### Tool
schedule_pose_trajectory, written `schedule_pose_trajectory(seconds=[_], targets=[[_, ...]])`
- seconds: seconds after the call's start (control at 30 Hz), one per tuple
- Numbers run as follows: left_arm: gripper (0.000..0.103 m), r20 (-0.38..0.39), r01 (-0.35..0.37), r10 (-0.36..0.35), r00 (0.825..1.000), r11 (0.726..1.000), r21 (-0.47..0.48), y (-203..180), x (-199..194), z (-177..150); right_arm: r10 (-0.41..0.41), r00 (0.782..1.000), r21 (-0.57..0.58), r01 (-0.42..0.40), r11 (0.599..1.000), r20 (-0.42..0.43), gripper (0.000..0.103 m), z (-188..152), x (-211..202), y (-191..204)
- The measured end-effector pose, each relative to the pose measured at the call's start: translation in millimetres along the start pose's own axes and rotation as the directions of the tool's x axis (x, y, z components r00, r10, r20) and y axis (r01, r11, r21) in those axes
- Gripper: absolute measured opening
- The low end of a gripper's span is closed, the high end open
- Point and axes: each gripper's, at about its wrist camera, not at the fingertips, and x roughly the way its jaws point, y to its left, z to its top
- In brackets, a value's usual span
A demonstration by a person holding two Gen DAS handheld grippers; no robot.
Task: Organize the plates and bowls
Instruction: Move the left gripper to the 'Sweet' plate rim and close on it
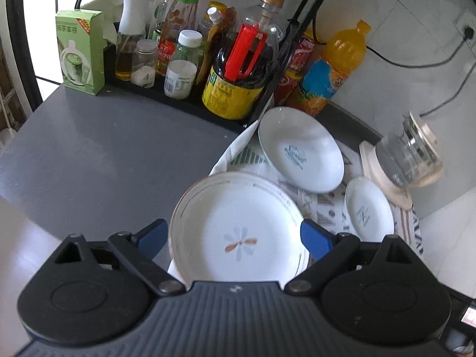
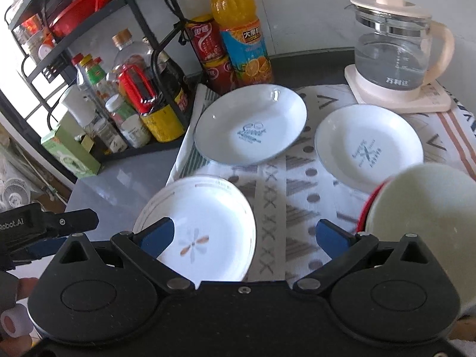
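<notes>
On the patterned cloth (image 2: 276,196) lie three white dishes: the flower plate (image 2: 205,226) nearest, the deep plate (image 2: 253,125) behind it, the small plate (image 2: 369,145) beside the kettle (image 2: 395,53). Left gripper (image 1: 235,235) gapes wide around the flower plate; right gripper (image 2: 244,235) stands spread, empty

flower plate (image 2: 205,223): white, orange-grey flower | 2 plates (image 2: 251,125): white, blue print | cloth (image 2: 297,208): grey-patterned | fingers (image 2: 157,235): blue

You have three white plates (image 2: 250,123) (image 2: 369,145) (image 2: 196,229) on one patterned cloth (image 2: 297,208), one red-rimmed bowl (image 2: 422,208), one glass kettle (image 2: 395,50), one orange juice bottle (image 2: 241,29), two red cans (image 2: 208,41) (image 2: 218,74), and one green box (image 2: 71,154).
</notes>
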Motion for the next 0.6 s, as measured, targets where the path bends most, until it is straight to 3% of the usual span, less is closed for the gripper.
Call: schedule_pose_trajectory(seconds=[0.27,0.4,0.5,0.6], targets=[[0.091,0.015,0.039,-0.038,0.999,0.997,-0.065,-8,37,31,0.023,0.999,0.104,-0.020,0.994,-0.032,0.079,36,40,-24],[0.090,0.020,0.058,-0.057,0.998,0.994,-0.091,-13,58,42,0.034,0.998,0.146,-0.026,0.989,-0.051,0.076,51,61,-31],[0.084,0.010,0.069,-0.068,0.998,0.990,-0.120,-16,76,50,0.051,0.996,0.177,-0.038,0.984,-0.068,0.068,60,76,-34],[0.072,0.000,0.074,-0.075,0.997,0.986,-0.148,-18,96,56,0.049,0.994,0.209,-0.029,0.977,-0.094,0.060,69,96,-39]])
